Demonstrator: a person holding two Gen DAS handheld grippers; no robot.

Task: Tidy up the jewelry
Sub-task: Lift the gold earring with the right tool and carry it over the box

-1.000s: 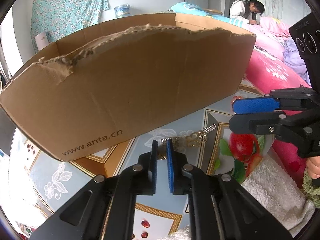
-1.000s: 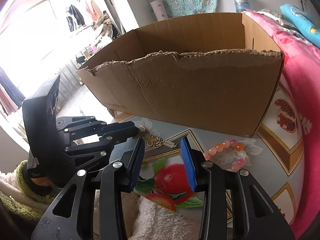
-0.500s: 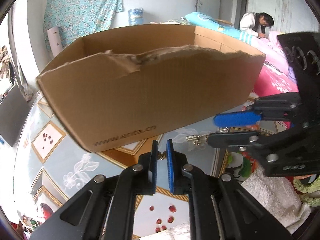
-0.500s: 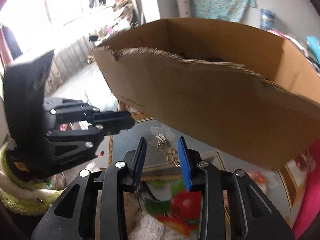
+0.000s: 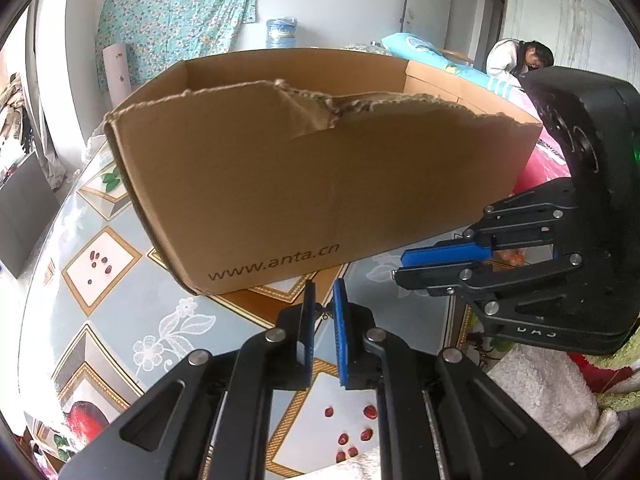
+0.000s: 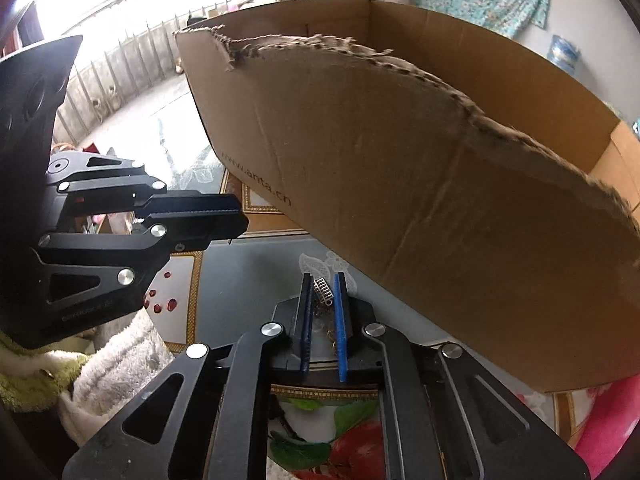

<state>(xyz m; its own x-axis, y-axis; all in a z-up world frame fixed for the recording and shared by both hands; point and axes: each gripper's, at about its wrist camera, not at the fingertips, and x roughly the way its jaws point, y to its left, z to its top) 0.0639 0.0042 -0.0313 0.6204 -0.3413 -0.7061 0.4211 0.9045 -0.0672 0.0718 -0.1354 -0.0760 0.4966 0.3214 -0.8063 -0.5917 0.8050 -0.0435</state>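
Note:
A gold chain with a silver spring clasp (image 6: 323,291) lies on the patterned tablecloth in front of a torn cardboard box (image 6: 440,180). My right gripper (image 6: 323,280) points down over it. Its jaws are closing, the chain sits between the blue pads, and they press on it. In the left wrist view the right gripper (image 5: 400,267) reaches in from the right. My left gripper (image 5: 324,300) is shut by the box's near corner (image 5: 320,180), with a small dark bit of jewelry (image 5: 324,313) pinched at its tips. In the right wrist view the left gripper (image 6: 240,216) stands to the left.
The box fills the far side of the table (image 5: 120,320). A white fluffy towel (image 5: 540,392) lies at the near edge under the grippers. Orange beads (image 5: 510,257) show behind the right gripper. A person (image 5: 516,60) sits in the background by pink bedding.
The right gripper's jaws have narrowed from wide apart to tight around the chain, and it has rolled and moved toward the box. The left gripper has drifted left, still shut.

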